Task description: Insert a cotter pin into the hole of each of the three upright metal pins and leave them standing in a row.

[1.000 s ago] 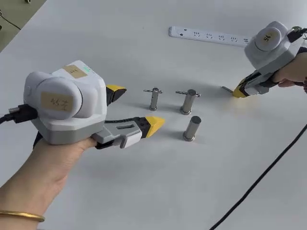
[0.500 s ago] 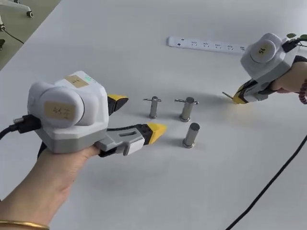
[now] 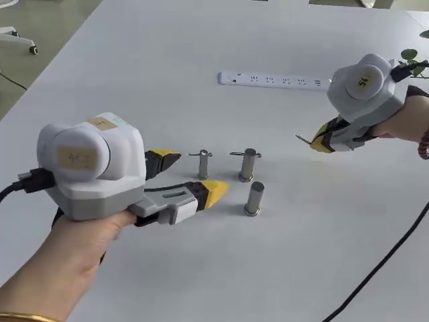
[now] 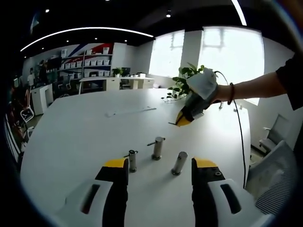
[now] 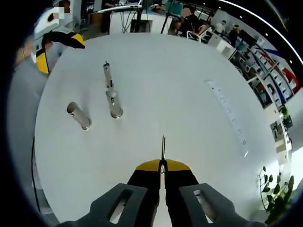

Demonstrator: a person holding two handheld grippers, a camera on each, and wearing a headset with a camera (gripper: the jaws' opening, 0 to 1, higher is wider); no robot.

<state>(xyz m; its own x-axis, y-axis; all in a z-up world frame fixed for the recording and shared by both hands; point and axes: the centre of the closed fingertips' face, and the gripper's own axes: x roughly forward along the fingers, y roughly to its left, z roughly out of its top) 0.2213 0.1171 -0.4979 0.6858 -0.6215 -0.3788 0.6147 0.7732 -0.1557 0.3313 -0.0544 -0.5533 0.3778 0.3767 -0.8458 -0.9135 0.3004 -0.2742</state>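
The table (image 3: 201,268) carries three upright metal pins (image 3: 247,164), centre. The left tool (image 3: 194,174) has spread, empty jaws just left of them. The right tool (image 5: 162,165), well right, pinches the cotter pin (image 5: 163,149). The near pin (image 3: 253,198) is bare. The cotter is probably light, thin, bendable wire. Grip it at the head, legs free.
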